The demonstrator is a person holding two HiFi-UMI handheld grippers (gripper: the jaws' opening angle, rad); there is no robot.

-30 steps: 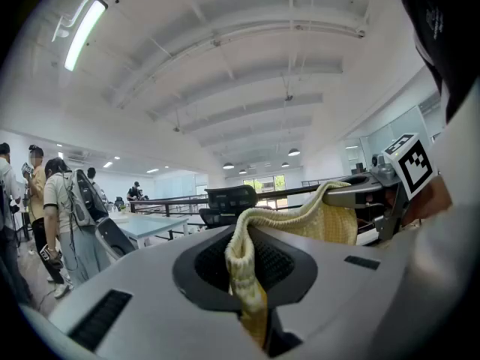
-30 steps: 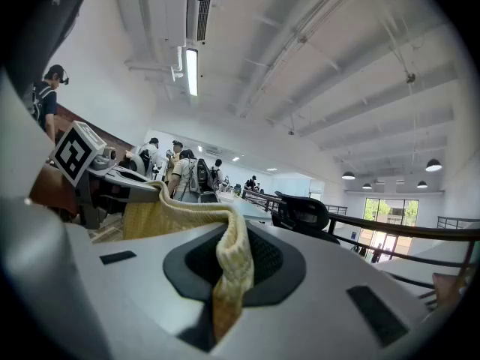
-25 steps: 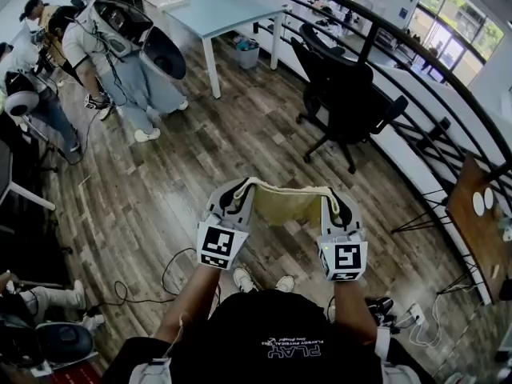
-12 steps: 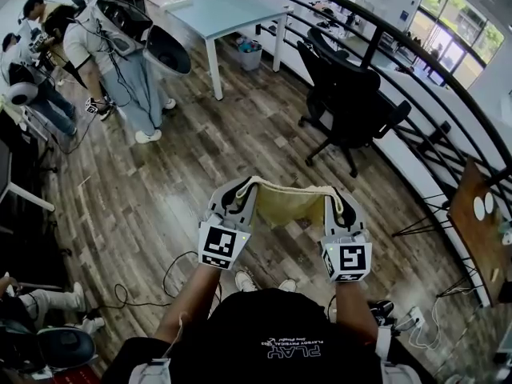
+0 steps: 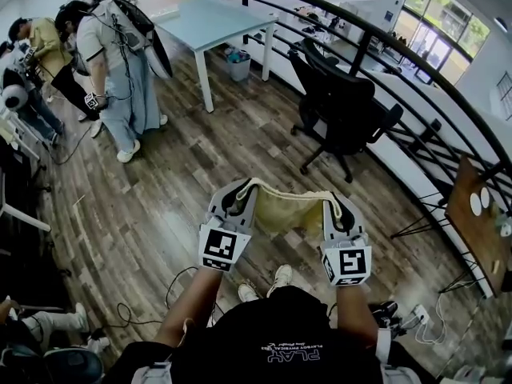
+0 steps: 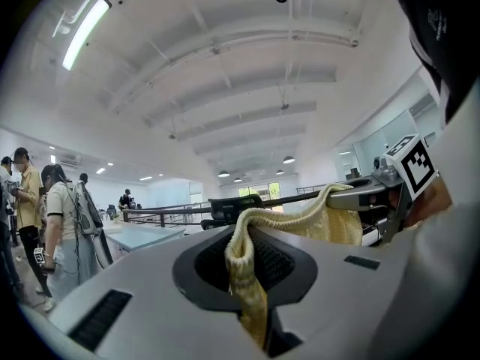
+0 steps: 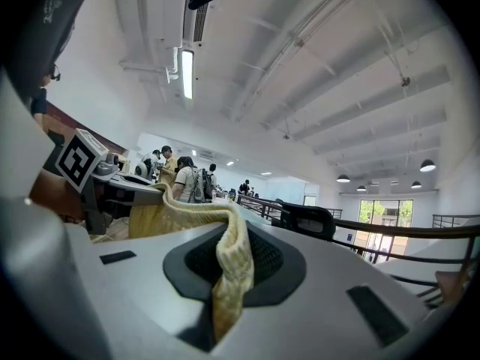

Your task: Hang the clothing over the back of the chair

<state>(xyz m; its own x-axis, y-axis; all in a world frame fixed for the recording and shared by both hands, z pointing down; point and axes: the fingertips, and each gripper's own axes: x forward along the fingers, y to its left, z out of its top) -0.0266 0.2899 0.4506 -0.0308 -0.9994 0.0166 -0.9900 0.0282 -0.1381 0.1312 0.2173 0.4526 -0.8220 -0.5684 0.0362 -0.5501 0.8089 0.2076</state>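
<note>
A pale yellow knitted garment (image 5: 290, 206) hangs stretched between my two grippers, held at chest height over the wood floor. My left gripper (image 5: 238, 196) is shut on its left edge, and the yellow knit (image 6: 247, 276) runs down between the jaws. My right gripper (image 5: 334, 203) is shut on the right edge, the cloth (image 7: 229, 272) pinched in the same way. The black office chair (image 5: 340, 106) stands ahead and to the right, apart from the garment, its back (image 7: 304, 217) showing beyond the right jaws.
A light blue table (image 5: 210, 21) stands at the far left of the chair, with a bin (image 5: 237, 65) under it. A black railing (image 5: 416, 78) curves behind the chair. People (image 5: 112, 62) stand at the left. Cables (image 5: 184, 282) lie on the floor near my feet.
I have stepped forward with the garment held the same way; the chair and table now sit a little nearer and lower in the head view. The person at the left has shifted.
</note>
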